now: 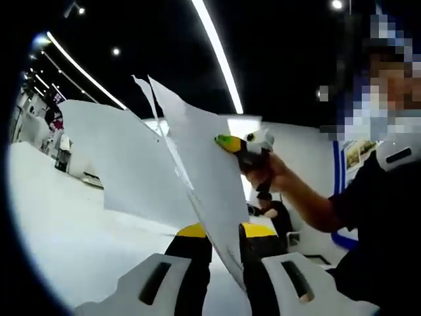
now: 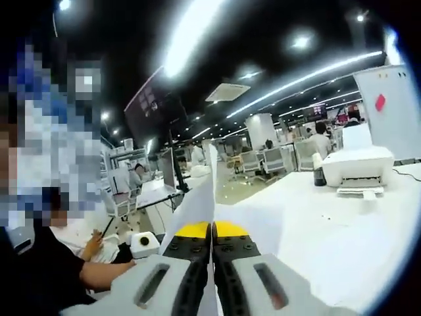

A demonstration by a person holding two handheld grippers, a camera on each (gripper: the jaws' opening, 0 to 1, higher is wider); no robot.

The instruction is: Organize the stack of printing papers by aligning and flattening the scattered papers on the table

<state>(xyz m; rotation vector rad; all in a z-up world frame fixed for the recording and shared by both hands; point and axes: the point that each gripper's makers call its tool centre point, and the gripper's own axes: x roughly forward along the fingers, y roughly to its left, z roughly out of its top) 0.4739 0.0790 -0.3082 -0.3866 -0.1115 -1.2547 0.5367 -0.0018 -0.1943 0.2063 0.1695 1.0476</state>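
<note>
Papers (image 1: pixel 197 171) were lifted off the desk (image 1: pixel 59 224) — left tongs (image 1: pixel 223 232) and right tongs (image 2: pixel 212 230) both clamped on the sheets, probably to square their edges.

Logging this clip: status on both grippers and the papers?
Left gripper shut on papers, held up off the table. Right gripper shut on the same papers' edge. Printer behind on the table, well clear.
</note>
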